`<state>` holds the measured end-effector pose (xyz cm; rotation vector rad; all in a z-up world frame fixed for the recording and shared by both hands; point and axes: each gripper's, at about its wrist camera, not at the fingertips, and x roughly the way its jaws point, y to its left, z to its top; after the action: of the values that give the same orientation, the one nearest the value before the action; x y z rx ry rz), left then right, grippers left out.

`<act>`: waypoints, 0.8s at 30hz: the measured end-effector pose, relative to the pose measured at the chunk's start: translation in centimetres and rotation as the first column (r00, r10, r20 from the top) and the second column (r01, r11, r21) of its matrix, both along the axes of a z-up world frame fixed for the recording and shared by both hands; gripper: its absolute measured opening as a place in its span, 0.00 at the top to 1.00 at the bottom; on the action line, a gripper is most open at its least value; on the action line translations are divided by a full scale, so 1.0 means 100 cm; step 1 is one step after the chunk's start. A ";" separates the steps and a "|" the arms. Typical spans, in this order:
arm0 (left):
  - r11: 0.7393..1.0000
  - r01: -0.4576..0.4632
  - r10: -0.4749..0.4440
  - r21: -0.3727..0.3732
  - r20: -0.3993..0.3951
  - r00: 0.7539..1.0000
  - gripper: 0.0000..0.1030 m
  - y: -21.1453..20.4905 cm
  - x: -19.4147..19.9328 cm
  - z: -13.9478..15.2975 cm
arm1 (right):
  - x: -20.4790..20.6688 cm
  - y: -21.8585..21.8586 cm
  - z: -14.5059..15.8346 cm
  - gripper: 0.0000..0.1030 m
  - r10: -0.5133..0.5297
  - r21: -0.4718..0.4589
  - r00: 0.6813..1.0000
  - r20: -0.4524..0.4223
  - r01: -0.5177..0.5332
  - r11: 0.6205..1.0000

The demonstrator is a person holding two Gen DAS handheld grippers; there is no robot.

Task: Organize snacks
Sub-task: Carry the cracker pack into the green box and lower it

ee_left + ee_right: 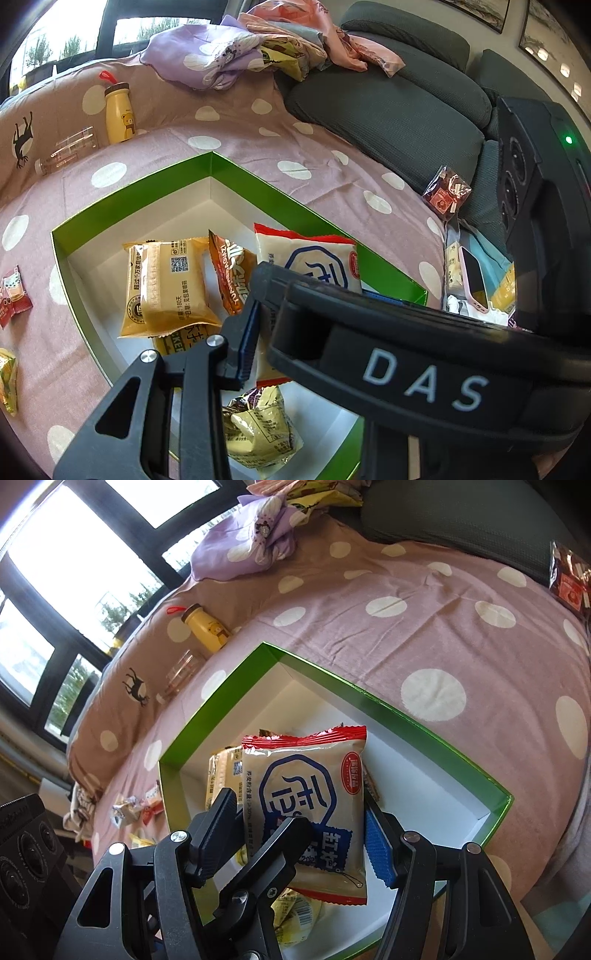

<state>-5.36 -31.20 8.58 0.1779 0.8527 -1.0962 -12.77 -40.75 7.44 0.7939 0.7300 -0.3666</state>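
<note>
Beige packet (306,805) w/ red ends sits upright over the green box (221,701), clamped edge-to-edge by the right gripper (301,830); left gripper (258,325) pinches its lower edge, nearly closed. Box holds other snacks, incl. yellow pack (170,288) & gold pack (258,428). Box lies on a dotted pink bed (424,627); yellow bottle (205,631) near the bed's far edge.

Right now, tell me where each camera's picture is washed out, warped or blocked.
Left wrist view: window at top left blown out, green box edges bowed by the fisheye, the right gripper's DAS-marked body fills the lower right. Right wrist view: window panes pure white, glare on the biscuit packet, dark corners, the left gripper's fingers cover part of the box.
</note>
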 end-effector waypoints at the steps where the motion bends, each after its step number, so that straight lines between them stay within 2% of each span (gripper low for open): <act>1: 1.000 -0.001 0.001 0.002 -0.008 1.000 0.67 0.000 0.001 -0.001 | 0.001 0.000 0.000 0.34 0.001 -0.004 1.000 -0.005 -0.001 1.000; 24: 0.999 -0.005 0.010 0.042 -0.124 0.992 0.67 0.000 0.012 -0.016 | 0.012 0.007 -0.003 0.34 -0.004 -0.058 0.996 -0.093 -0.002 0.998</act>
<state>-4.12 -31.15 6.99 0.1417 0.9874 -1.0914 -11.55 -40.09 7.10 0.7263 0.8025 -0.4261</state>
